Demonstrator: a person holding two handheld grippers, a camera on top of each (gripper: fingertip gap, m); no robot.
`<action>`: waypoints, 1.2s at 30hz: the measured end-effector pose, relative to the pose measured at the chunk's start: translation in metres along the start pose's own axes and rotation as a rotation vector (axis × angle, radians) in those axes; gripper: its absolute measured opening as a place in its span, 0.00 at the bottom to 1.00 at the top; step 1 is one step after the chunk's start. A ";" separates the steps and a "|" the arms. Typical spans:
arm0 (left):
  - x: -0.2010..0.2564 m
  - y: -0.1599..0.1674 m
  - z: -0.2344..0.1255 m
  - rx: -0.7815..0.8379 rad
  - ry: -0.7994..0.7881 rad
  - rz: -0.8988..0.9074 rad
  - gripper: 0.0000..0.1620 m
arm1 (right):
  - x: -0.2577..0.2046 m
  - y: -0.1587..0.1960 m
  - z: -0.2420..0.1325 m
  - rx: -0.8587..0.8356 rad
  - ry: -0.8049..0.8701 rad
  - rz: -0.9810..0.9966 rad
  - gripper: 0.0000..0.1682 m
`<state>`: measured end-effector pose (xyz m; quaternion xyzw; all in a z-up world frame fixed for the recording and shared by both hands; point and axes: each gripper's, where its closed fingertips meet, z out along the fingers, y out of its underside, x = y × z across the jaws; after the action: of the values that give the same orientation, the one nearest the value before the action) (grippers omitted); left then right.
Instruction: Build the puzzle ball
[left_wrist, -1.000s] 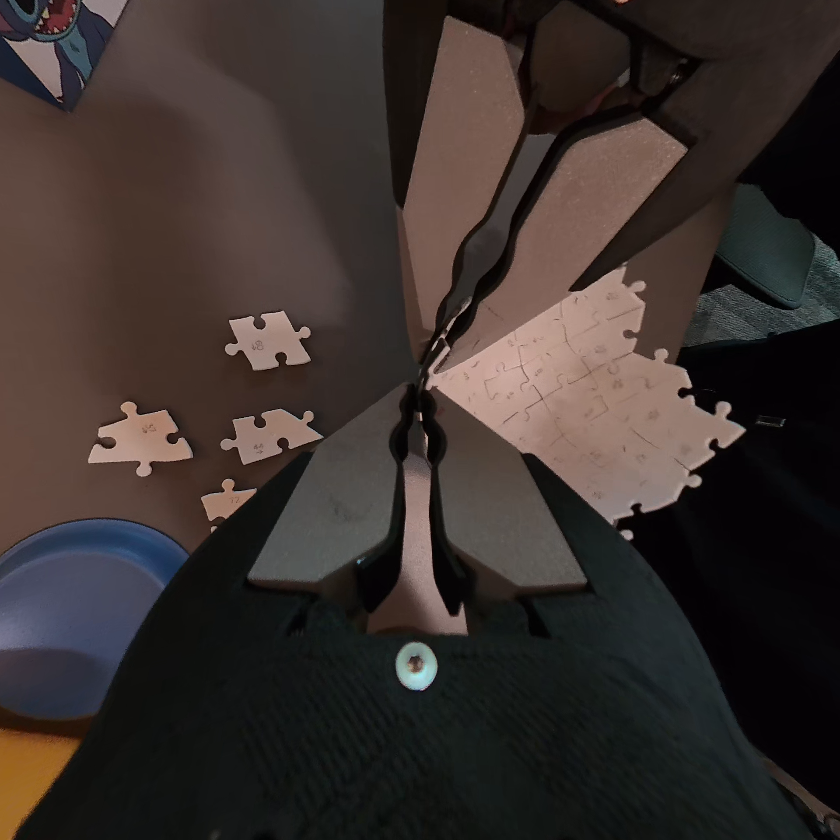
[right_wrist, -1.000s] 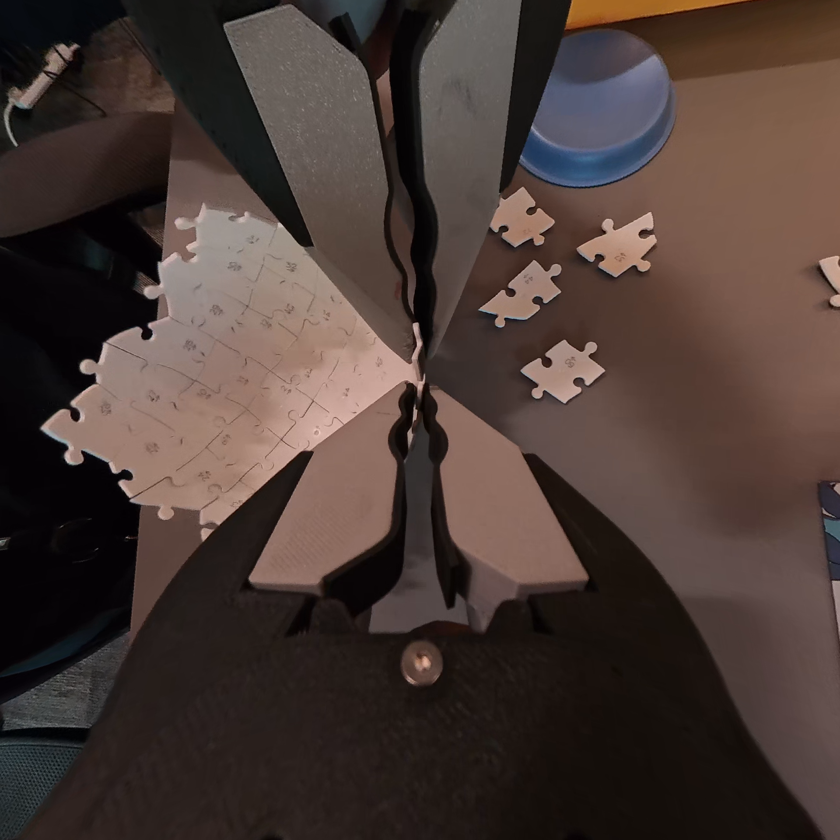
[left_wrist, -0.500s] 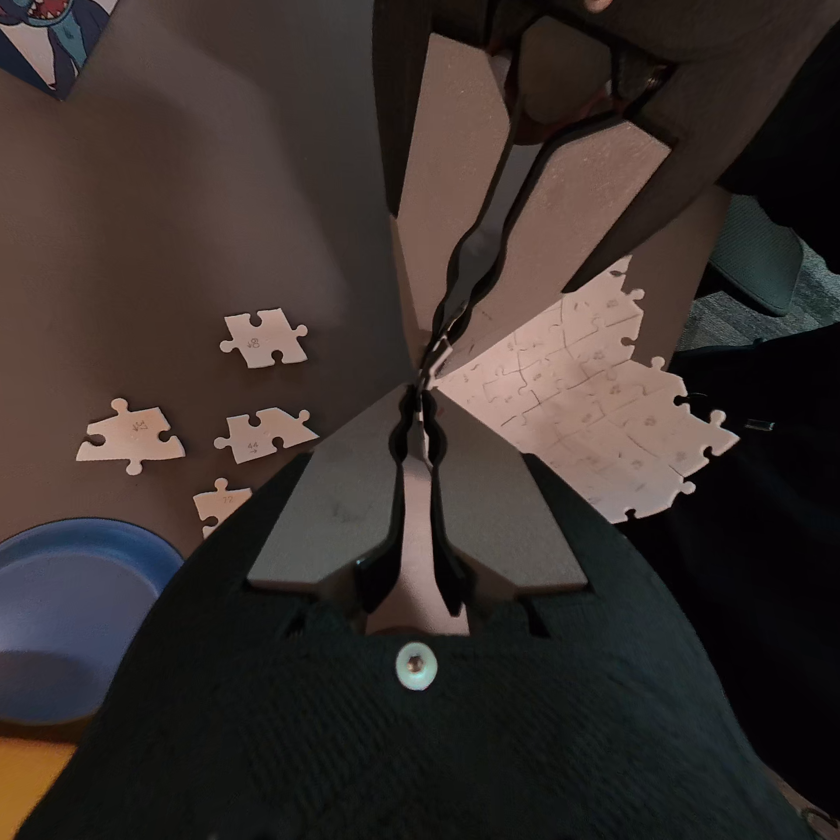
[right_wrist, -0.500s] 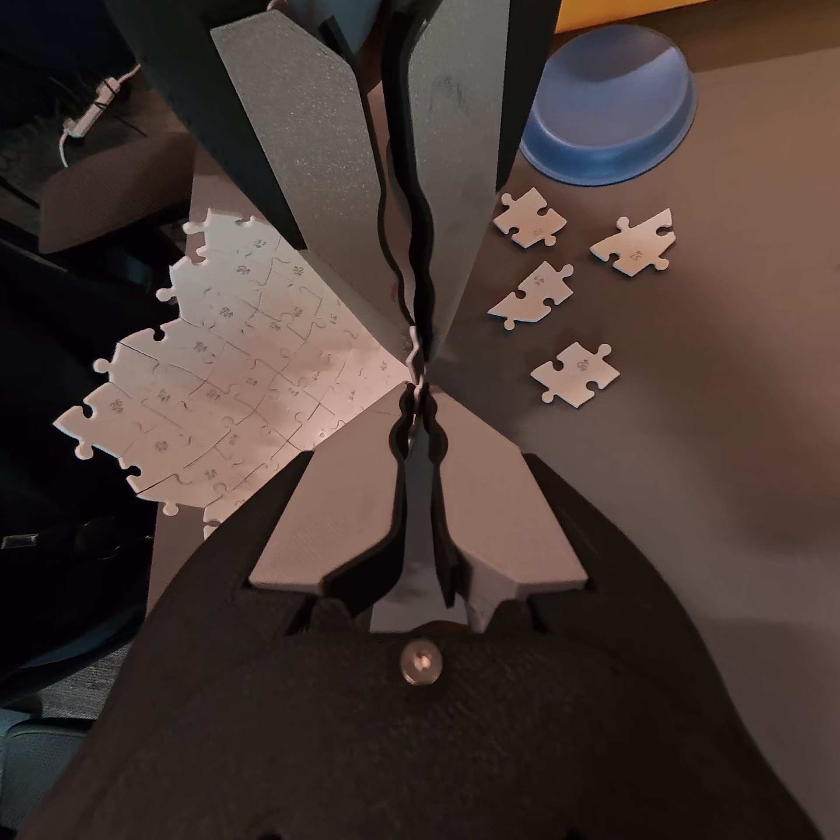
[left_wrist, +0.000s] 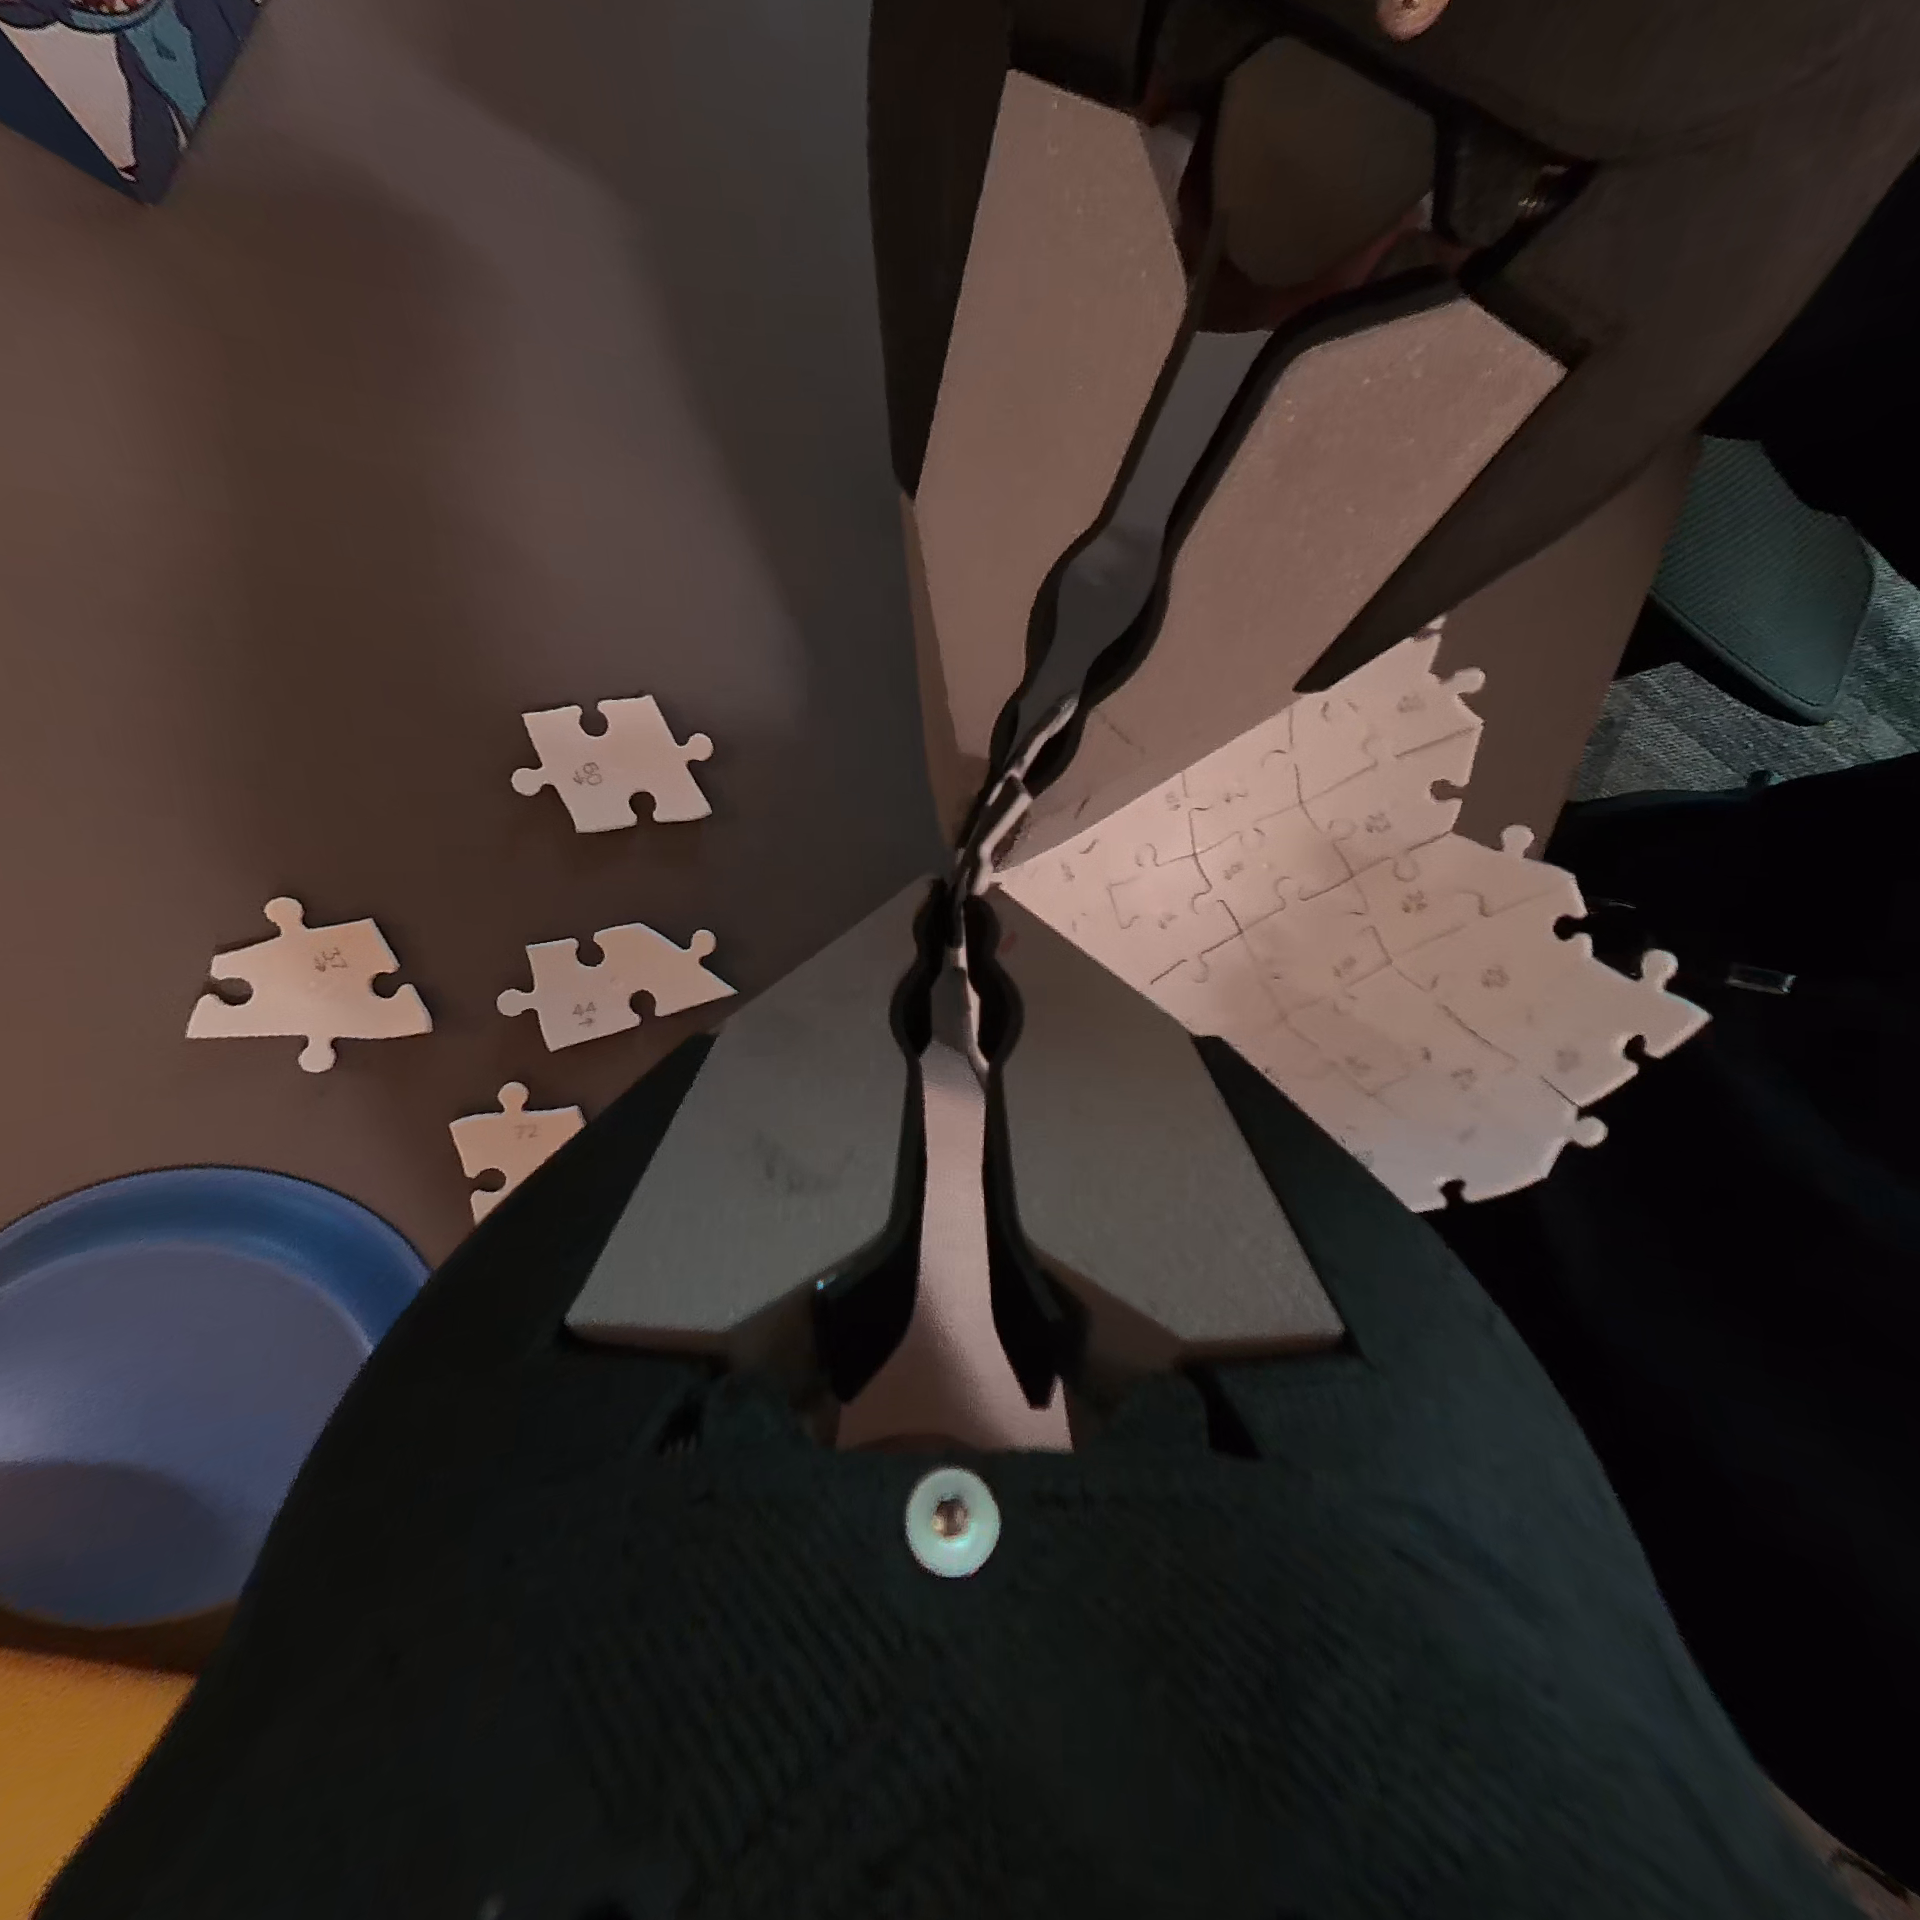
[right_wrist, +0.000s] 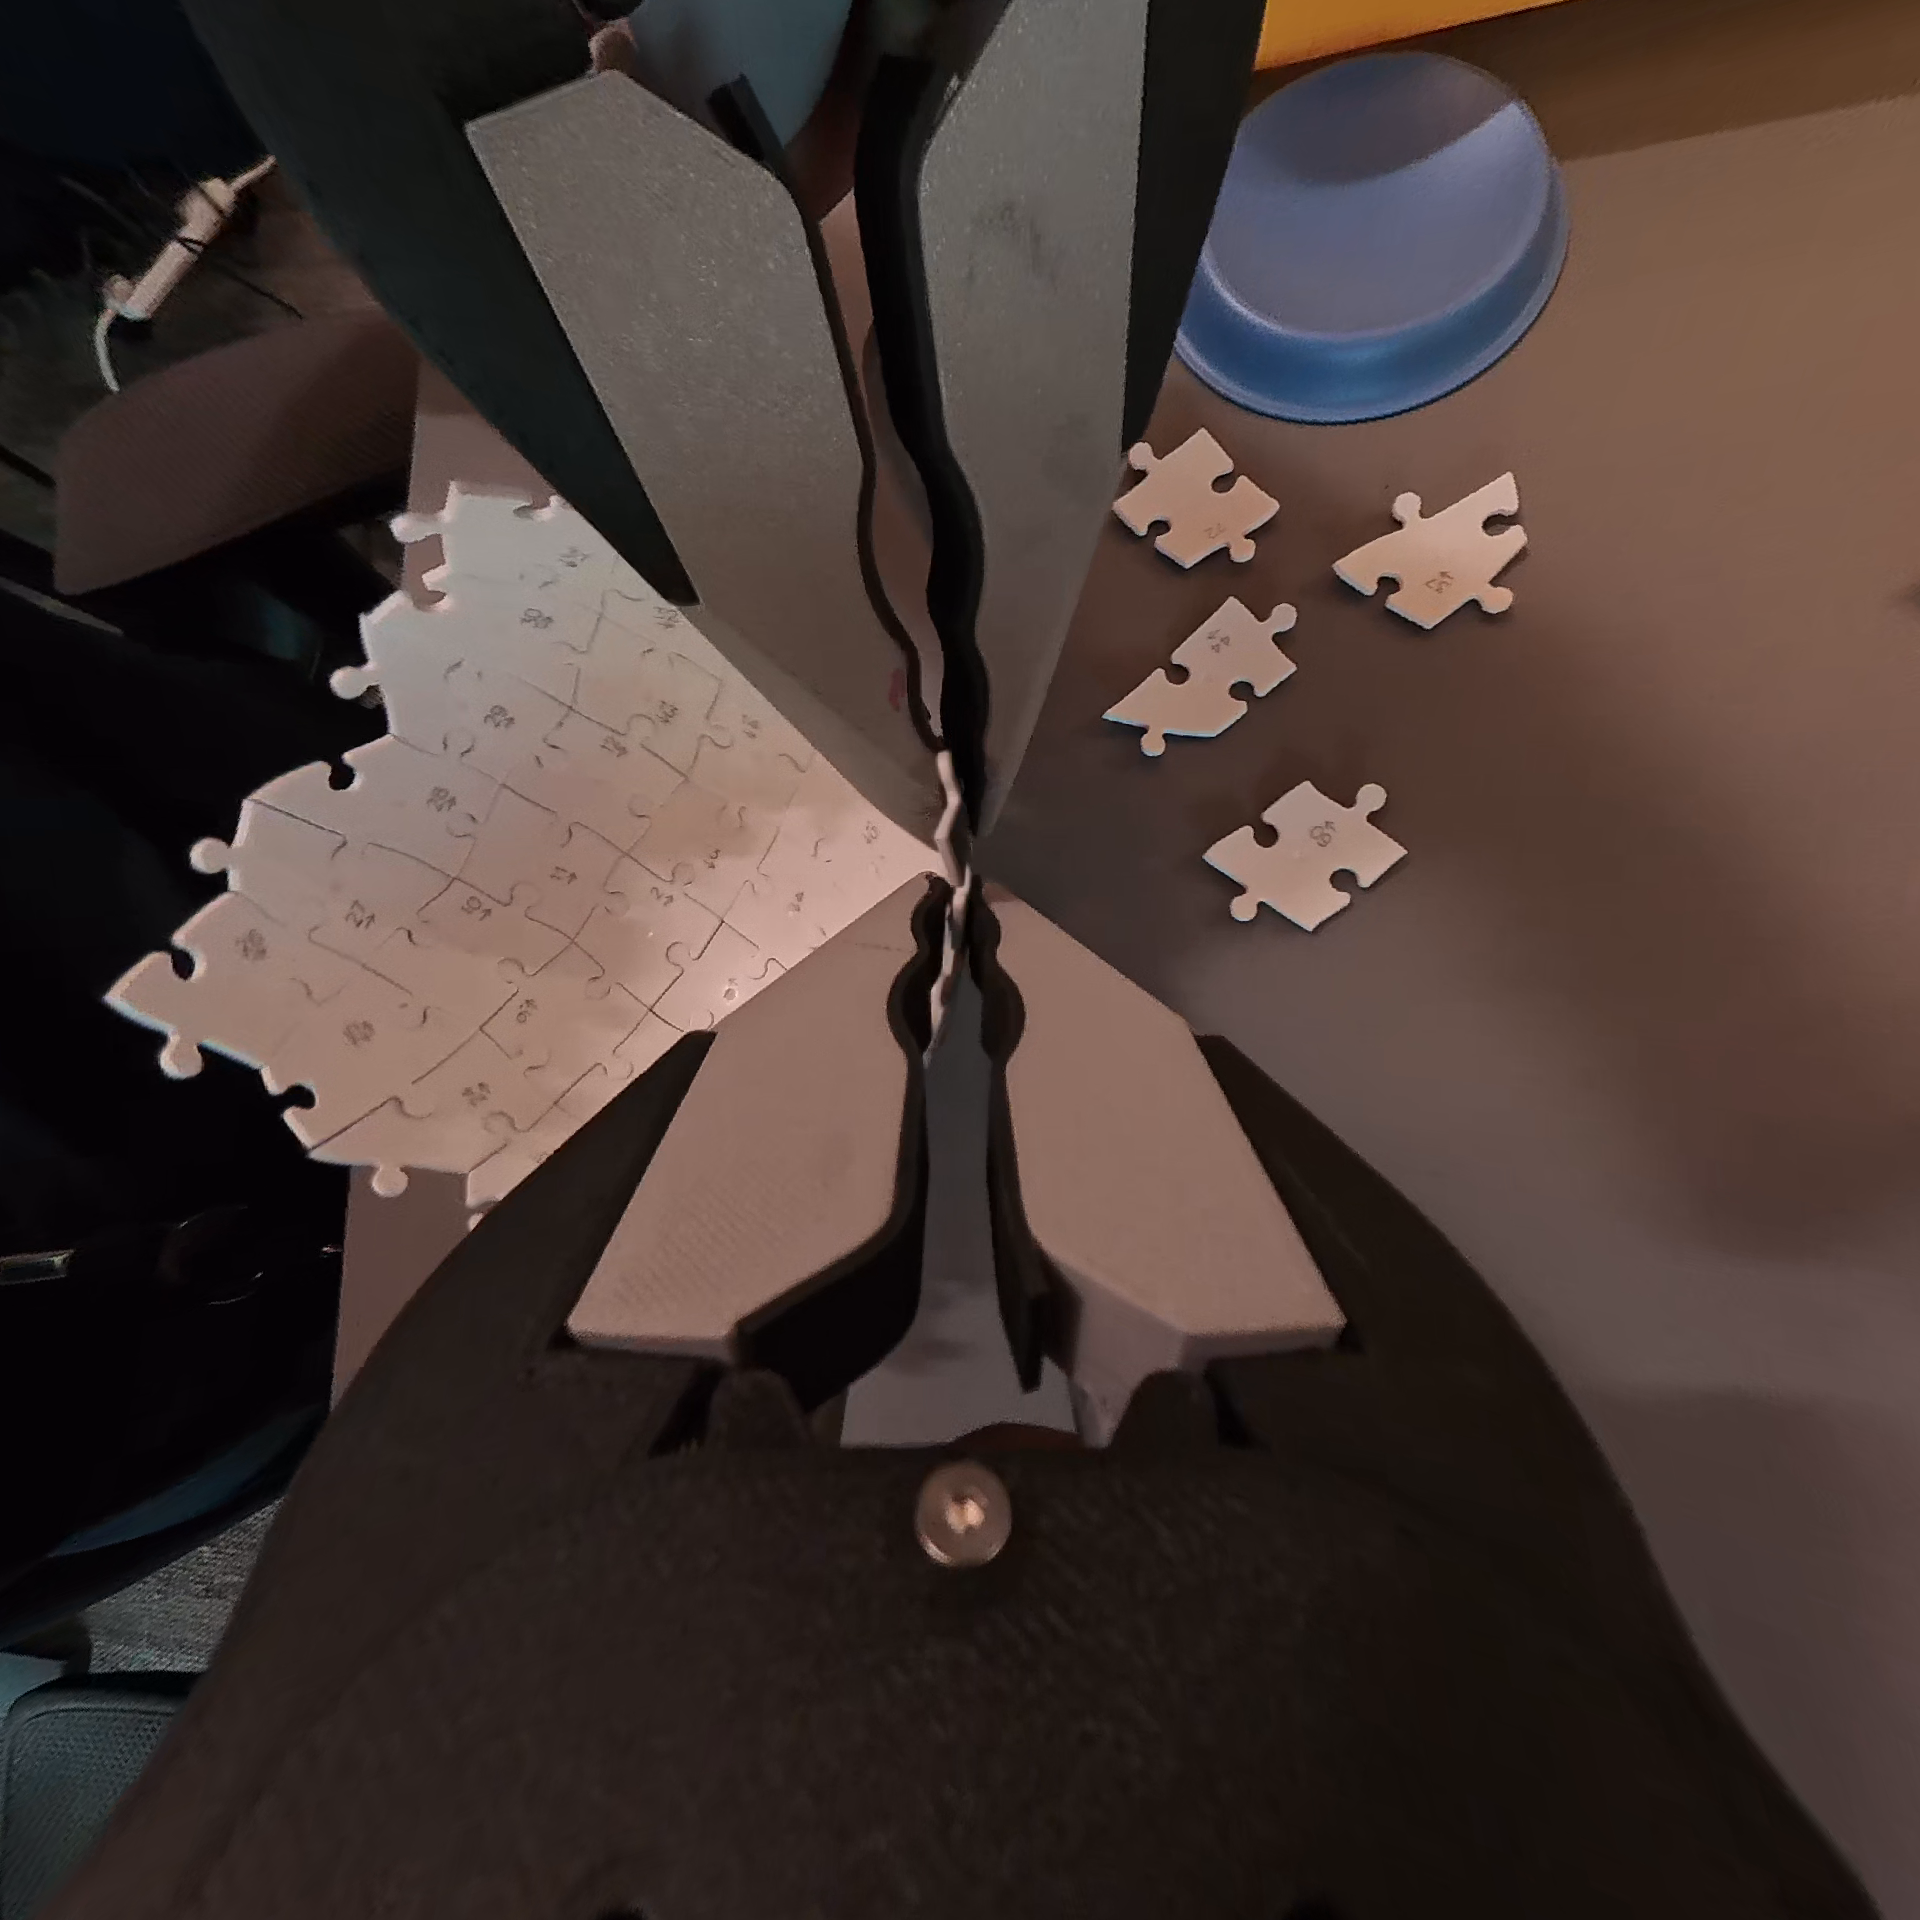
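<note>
A curved white section of joined puzzle pieces (left_wrist: 1351, 935) hangs above the table's edge, its numbered back in view; it also shows in the right wrist view (right_wrist: 499, 883). My left gripper (left_wrist: 956, 935) is shut on the section's rim from one side. My right gripper (right_wrist: 961, 914) is shut on the same rim from the opposite side, tip to tip with the left. Each gripper shows in the other's view, the right (left_wrist: 1003, 810) and the left (right_wrist: 956, 769). Several loose white pieces lie on the dark table, among them one (left_wrist: 613, 764) and another (right_wrist: 1309, 852).
A blue bowl (left_wrist: 156, 1403) stands past the loose pieces, also in the right wrist view (right_wrist: 1371, 229). A picture card (left_wrist: 114, 73) lies at the table's far corner. A yellow surface (left_wrist: 62, 1766) lies beyond the bowl. A chair (left_wrist: 1766, 603) and floor are off the table edge. Only a small space, under 4 cm, lies between the two pairs of fingers.
Both grippers stay shut on the section's rim. The views have shifted only slightly; the loose pieces and the bowl lie where they were.
</note>
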<state>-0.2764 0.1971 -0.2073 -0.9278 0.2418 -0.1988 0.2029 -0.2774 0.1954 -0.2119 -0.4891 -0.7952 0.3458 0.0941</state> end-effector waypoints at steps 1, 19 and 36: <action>-0.001 0.000 0.000 0.000 -0.012 -0.004 0.00 | 0.003 0.001 -0.001 -0.013 0.022 -0.003 0.01; 0.003 -0.001 -0.001 -0.006 0.023 -0.040 0.03 | 0.000 0.002 -0.006 -0.020 0.016 -0.012 0.00; 0.004 0.002 0.003 -0.021 0.015 -0.017 0.00 | -0.002 -0.004 -0.002 0.018 0.000 -0.012 0.01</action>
<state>-0.2725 0.1946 -0.2096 -0.9305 0.2373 -0.2049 0.1894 -0.2781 0.1940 -0.2078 -0.4834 -0.7950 0.3522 0.1007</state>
